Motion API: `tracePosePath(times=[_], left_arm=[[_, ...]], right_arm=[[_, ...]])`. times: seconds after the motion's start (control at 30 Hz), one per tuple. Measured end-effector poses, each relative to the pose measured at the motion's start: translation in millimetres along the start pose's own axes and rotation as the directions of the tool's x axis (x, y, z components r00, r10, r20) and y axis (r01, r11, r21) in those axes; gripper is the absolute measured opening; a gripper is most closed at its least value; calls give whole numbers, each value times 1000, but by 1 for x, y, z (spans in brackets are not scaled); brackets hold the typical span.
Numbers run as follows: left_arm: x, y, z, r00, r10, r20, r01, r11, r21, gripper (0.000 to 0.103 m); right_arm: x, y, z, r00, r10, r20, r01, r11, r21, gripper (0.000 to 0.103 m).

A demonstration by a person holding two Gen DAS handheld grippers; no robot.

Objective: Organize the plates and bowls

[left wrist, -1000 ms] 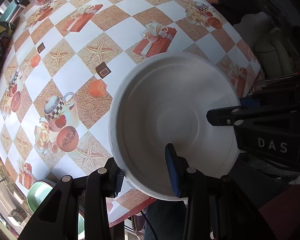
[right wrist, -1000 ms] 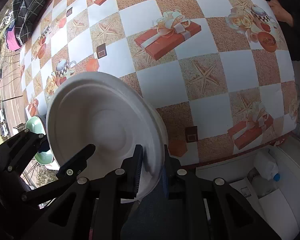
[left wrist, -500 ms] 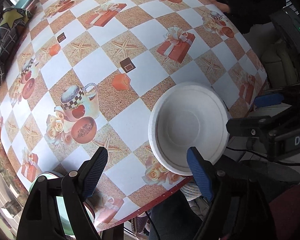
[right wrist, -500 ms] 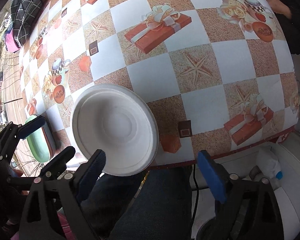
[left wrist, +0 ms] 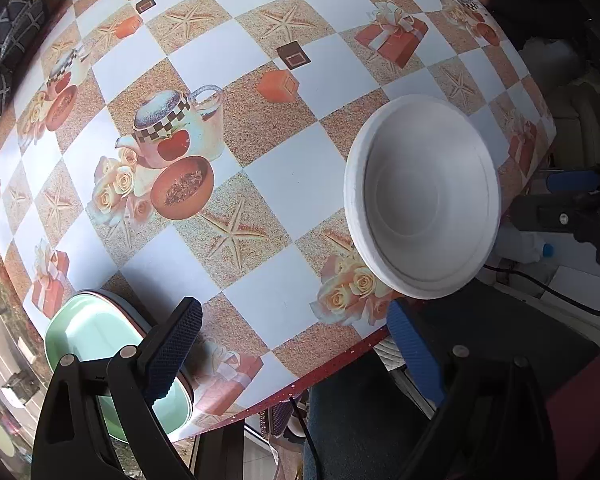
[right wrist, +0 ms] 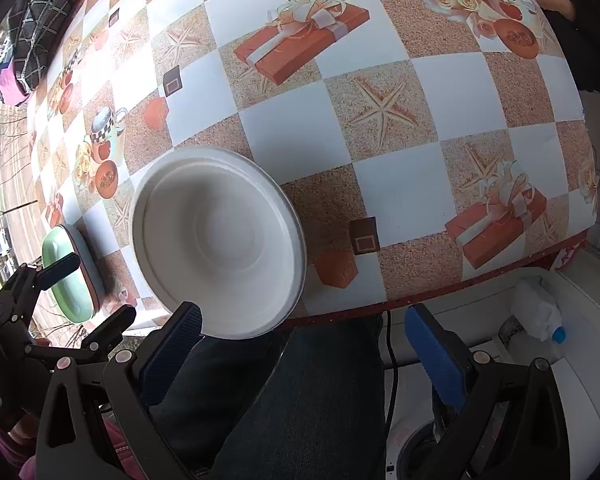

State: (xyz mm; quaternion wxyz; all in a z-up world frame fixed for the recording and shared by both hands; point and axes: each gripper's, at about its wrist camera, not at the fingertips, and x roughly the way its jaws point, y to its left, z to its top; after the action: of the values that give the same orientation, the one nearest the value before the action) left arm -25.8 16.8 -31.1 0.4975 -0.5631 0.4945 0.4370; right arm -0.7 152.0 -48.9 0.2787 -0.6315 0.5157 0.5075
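Plainly no legible writing, white paper bowl [left wrist: 422,204] unfilled at table [left wrist: 284,160] edge, green plate [left wrist: 96,344] bare, left gripper [left wrist: 292,344] and right gripper [right wrist: 312,344] both spread apart, holding nothing

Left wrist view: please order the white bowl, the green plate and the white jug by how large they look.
1. white bowl
2. green plate, partly hidden by a finger
3. white jug, farther off and mostly hidden

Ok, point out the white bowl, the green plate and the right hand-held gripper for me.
white bowl [right wrist: 220,240], right wrist view, inner base.
green plate [left wrist: 88,336], left wrist view, bare inner surface.
right hand-held gripper [right wrist: 300,356], right wrist view, midway between its fingertips.
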Motion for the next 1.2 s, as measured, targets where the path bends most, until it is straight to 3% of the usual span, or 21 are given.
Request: tracePosePath(times=[0.73, 1.2], left_arm=[[1, -10, 0, 1000, -19, 2, 19, 999, 29, 95], [1, -8, 15, 999, -35, -14, 35, 999, -2, 95]], right_arm=[[3, -7, -4, 1000, -1, -23, 2, 1000, 14, 102], [15, -7, -5, 999, -13, -43, 14, 1000, 11, 102]])
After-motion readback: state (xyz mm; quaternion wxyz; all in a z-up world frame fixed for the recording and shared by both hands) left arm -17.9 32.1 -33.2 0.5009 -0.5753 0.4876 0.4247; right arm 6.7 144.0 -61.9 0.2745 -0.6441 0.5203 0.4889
